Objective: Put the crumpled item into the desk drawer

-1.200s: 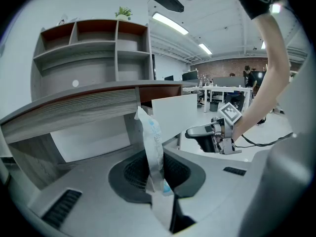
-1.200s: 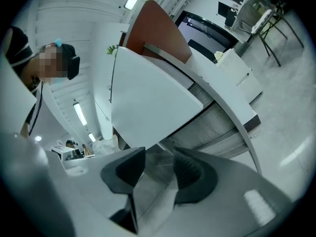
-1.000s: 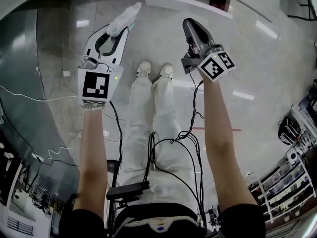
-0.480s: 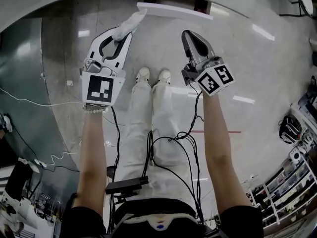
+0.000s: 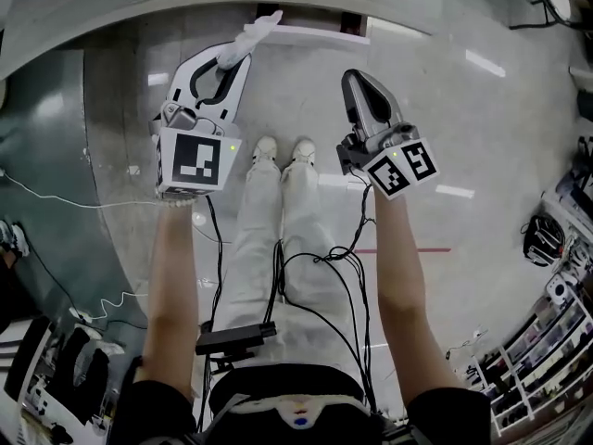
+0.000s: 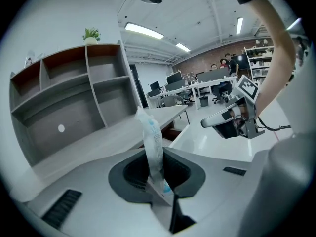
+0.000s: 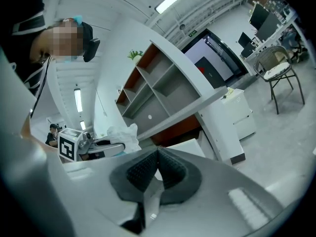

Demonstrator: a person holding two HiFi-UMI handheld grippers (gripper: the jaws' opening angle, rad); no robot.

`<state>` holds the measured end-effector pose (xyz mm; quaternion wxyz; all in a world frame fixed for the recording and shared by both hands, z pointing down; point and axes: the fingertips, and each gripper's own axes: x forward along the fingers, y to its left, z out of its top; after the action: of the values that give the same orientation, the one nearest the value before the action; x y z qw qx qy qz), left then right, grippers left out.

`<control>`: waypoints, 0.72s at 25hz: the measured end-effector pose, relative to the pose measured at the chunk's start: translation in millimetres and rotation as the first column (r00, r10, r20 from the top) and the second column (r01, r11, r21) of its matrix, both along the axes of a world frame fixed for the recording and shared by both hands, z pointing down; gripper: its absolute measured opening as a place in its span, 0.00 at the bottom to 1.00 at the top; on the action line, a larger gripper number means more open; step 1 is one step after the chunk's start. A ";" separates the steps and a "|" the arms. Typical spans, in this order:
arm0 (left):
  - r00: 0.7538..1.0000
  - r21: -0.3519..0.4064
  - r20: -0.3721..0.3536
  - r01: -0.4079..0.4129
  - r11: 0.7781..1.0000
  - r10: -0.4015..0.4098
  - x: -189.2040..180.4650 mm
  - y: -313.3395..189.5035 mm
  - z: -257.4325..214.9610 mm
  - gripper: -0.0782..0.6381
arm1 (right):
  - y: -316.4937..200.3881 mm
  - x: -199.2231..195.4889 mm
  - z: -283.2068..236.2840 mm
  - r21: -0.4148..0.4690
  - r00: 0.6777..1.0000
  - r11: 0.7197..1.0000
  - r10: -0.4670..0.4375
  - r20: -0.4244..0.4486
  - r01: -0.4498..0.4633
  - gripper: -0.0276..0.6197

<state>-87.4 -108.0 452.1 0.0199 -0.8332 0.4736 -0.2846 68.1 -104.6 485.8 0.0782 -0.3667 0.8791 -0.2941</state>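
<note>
Crumpled wrapper [image 6: 152, 142] is pinched in my left gripper's [image 5: 237, 61] jaws, sticking out past them; right gripper's [image 5: 357, 80] jaws are fully closed, empty.

An open office is showing: monitors [image 6: 175, 77] crowding desks [image 6: 210, 85] at one o'clock, cubby shelves [image 6: 74, 98] standing at ten, strip lights [image 6: 143, 31] glowing overhead.

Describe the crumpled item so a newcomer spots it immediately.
In the head view, find the left gripper, held before the grey desk. The crumpled item is the whitish plastic wad pinched at its tip; the right gripper is shut, empty.
</note>
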 end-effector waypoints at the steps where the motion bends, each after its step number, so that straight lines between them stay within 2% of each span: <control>1: 1.000 0.008 0.014 -0.002 1.000 0.002 1.9 -3.4 -3.2 0.18 | 0.1 2.1 -3.7 0.003 1.000 1.000 0.005 -0.003 -0.005 0.06; 3: 0.999 0.017 0.050 -0.018 1.000 0.017 7.3 -9.3 -8.6 0.18 | 0.8 5.6 -9.6 0.006 1.000 1.000 0.014 -0.009 -0.014 0.06; 5: 0.992 0.025 0.117 -0.054 0.998 0.051 14.7 -14.8 -11.7 0.18 | 1.0 9.8 -14.4 0.008 1.000 1.000 0.025 -0.009 -0.025 0.06; 10: 0.941 0.023 0.311 -0.148 0.989 0.133 32.0 -27.0 -8.5 0.18 | 1.2 18.5 -22.7 0.019 0.999 0.999 0.038 -0.004 -0.038 0.06; 13: 0.888 0.016 0.425 -0.205 0.979 0.179 42.2 -31.9 -1.9 0.18 | 3.5 23.0 -22.8 0.020 0.999 0.999 0.041 -0.007 -0.040 0.06; 18: 0.776 -0.020 0.585 -0.279 0.960 0.237 53.9 -38.4 15.2 0.18 | 7.0 28.7 -17.7 0.020 0.999 0.999 0.031 -0.014 -0.031 0.06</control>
<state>-33.5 -146.5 467.2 0.2308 -0.7617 0.3355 -0.5039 96.8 -97.6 468.1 0.0804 -0.3817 0.8767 -0.2816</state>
